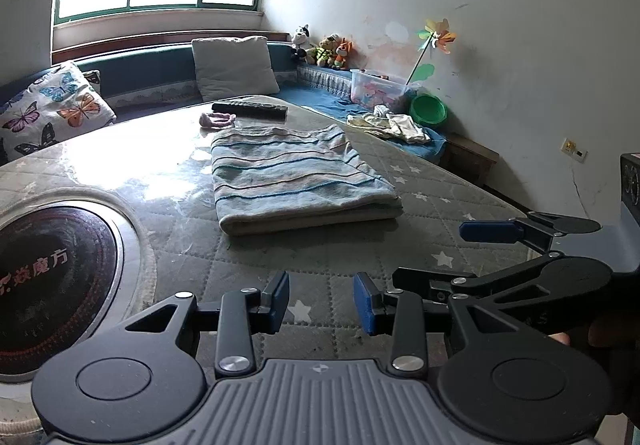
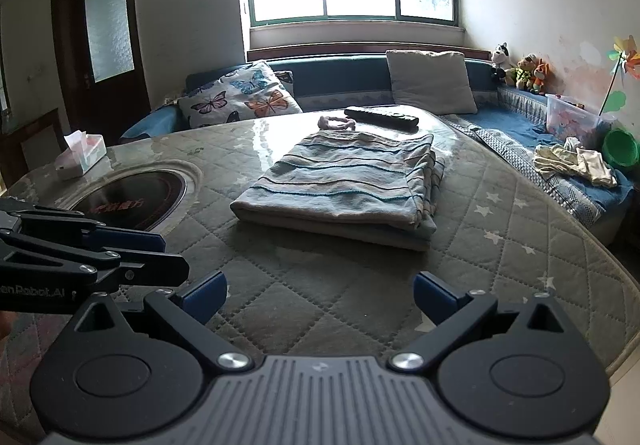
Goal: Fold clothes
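Already the striped garment [image 2: 340, 185] lies folded on the counter [image 2: 500, 245], so I judge it finished. Both my left tool [image 1: 321, 303] and right tool [image 2: 320, 295] hover released, holding nothing.

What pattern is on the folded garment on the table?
Pale grey-blue with thin dark teal horizontal stripes on the folded garment; clearest in the right wrist view.

Striped garment [image 2: 340, 185] looks like soft knit cloth, counter [image 2: 500, 245] has a quilted fabric cover under glossy clear plastic, cooktop [image 2: 136, 193] shiny black glass.

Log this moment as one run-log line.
striped garment: folded, on table | left gripper: open, empty | right gripper: open, empty | both short of garment
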Available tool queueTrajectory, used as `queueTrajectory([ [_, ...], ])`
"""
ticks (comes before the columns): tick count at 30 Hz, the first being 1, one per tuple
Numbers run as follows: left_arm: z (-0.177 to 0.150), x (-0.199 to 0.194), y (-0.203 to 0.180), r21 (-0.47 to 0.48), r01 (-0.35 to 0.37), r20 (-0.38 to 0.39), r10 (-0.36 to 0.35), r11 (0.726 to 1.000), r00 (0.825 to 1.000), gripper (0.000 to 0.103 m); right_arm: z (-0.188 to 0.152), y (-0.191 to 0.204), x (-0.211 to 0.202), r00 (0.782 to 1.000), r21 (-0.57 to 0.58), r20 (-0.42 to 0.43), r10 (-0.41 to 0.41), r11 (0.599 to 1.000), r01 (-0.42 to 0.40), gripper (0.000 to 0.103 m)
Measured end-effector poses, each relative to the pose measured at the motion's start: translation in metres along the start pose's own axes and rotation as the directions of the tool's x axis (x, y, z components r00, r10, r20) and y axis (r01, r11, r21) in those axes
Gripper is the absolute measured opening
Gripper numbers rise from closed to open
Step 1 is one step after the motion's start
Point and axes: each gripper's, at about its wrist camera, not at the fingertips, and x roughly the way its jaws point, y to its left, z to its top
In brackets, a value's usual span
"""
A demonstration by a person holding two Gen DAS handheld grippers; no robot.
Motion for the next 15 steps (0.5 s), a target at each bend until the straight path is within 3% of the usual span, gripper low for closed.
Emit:
queueTrajectory([
  [15, 0.0025, 0.0036, 0.0026, -0.013, -0.012, 0.019, 0.012, 1.000, 1.000, 0.039, 0.0002, -0.0013, 0.0054, 1.000, 0.010, -0.003, 0.006, 1.000, -0.006, 0.101],
])
